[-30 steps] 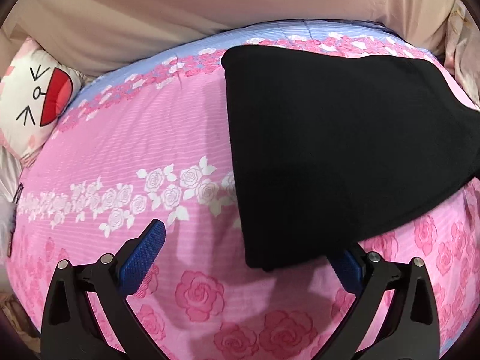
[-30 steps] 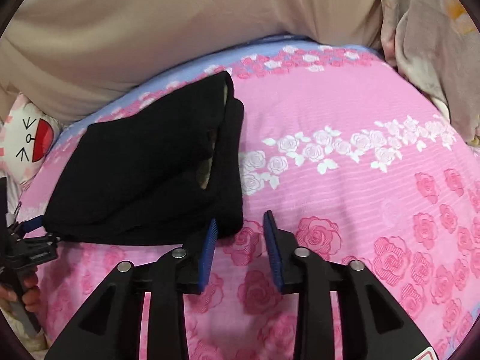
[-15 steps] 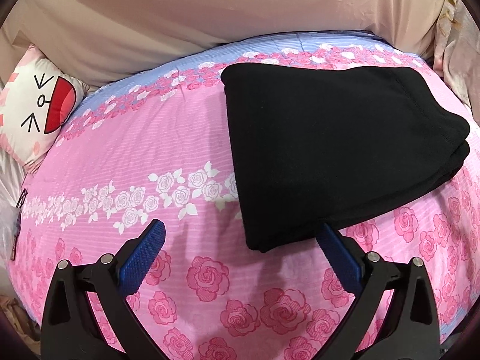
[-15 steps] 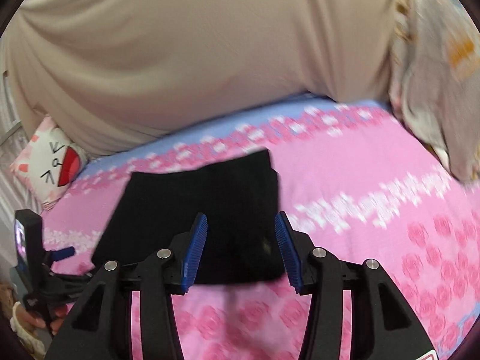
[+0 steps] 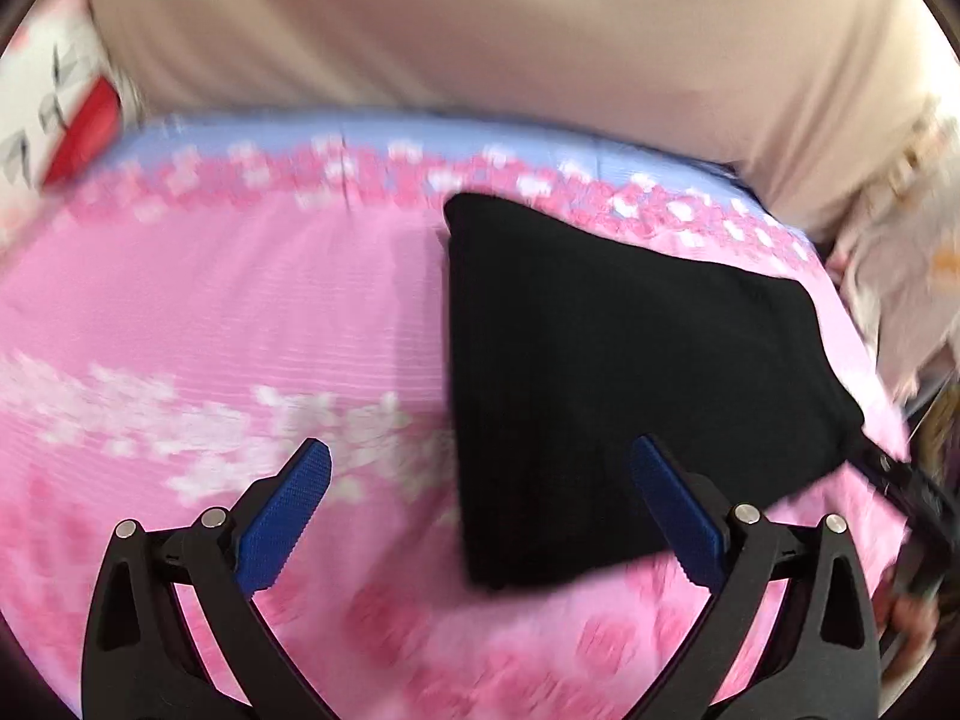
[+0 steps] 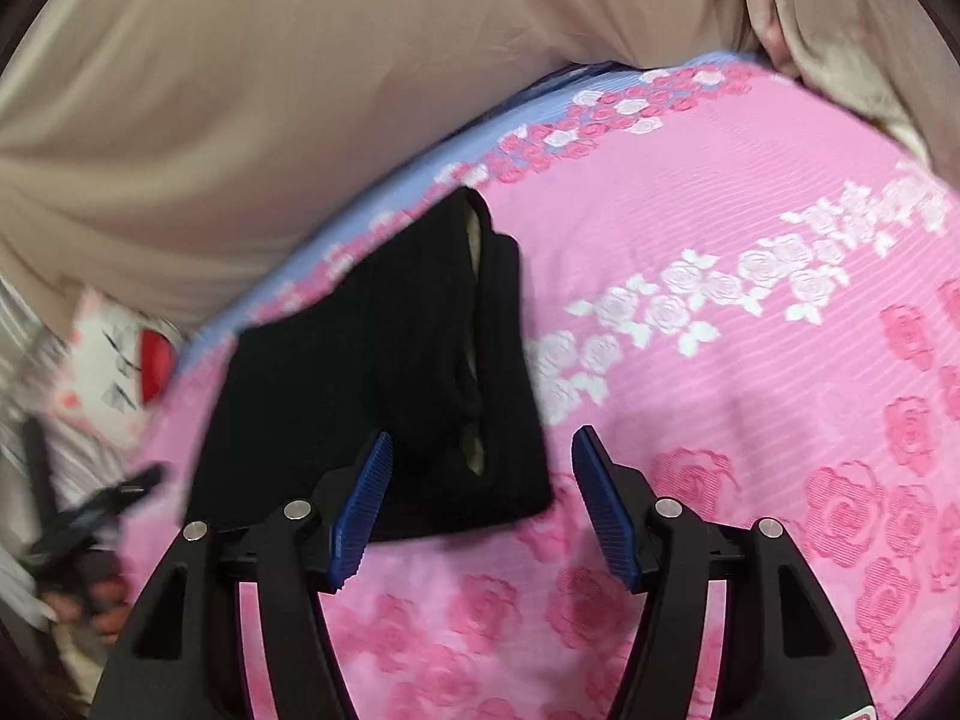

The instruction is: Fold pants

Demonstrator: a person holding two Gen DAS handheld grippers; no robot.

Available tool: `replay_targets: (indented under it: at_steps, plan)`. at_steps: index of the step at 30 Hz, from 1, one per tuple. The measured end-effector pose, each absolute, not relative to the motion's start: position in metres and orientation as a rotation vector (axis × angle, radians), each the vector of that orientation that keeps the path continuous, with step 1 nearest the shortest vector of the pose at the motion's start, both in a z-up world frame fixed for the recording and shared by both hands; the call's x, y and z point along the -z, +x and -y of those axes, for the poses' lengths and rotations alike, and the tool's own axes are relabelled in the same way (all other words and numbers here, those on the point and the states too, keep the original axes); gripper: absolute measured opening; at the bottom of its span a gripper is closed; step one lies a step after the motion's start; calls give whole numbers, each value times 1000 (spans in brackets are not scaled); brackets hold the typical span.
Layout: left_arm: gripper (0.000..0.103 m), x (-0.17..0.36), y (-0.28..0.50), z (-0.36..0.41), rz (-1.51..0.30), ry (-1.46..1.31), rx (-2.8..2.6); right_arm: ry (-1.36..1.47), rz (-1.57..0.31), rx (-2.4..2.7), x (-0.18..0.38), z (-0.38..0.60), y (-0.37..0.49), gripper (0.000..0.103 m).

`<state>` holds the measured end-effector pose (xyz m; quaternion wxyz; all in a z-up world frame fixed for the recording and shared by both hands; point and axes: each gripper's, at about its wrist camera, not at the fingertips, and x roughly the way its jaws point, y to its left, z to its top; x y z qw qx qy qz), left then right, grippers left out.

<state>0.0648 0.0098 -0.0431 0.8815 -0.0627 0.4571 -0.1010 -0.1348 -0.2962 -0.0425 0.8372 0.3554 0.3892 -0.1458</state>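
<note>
The black pants [image 5: 624, 372] lie folded in a compact block on the pink rose-print bed cover [image 5: 240, 324]. In the left wrist view my left gripper [image 5: 480, 480] is open and empty, its blue pads either side of the block's near left corner and above it. In the right wrist view the pants [image 6: 372, 372] lie left of centre with the waistband layers showing at their right edge. My right gripper [image 6: 480, 468] is open and empty, just above the near right corner of the block.
A beige padded headboard [image 5: 480, 36] runs along the far side of the bed. A white cartoon-cat pillow [image 6: 120, 354] lies at the far left. Grey-beige cloth [image 6: 852, 24] hangs at the far right. The left gripper and hand show at the left edge [image 6: 90, 516].
Both grippers have pulled back from the pants and swung around; the right jaws have opened wider. The pants stay folded on the bed. The left view is now blurred by motion.
</note>
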Motion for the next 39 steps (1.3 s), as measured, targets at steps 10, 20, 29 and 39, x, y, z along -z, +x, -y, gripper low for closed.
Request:
replay_targets:
  at_steps: [10,20,29,39]
  plan:
    - [50,74,90,19,-1066,-232,342,807,-858,229,74,292,-102,46]
    - [41,41,27,-47,-1112,-265,453,749,-904,99,39,224,-144,46]
    - [65,0,-10,-44,-830,-58,204,477,-771,272,-27,197,-154,32]
    - [95,47,67,32,-877,157,65,321,-973,257,47,220,-17,22]
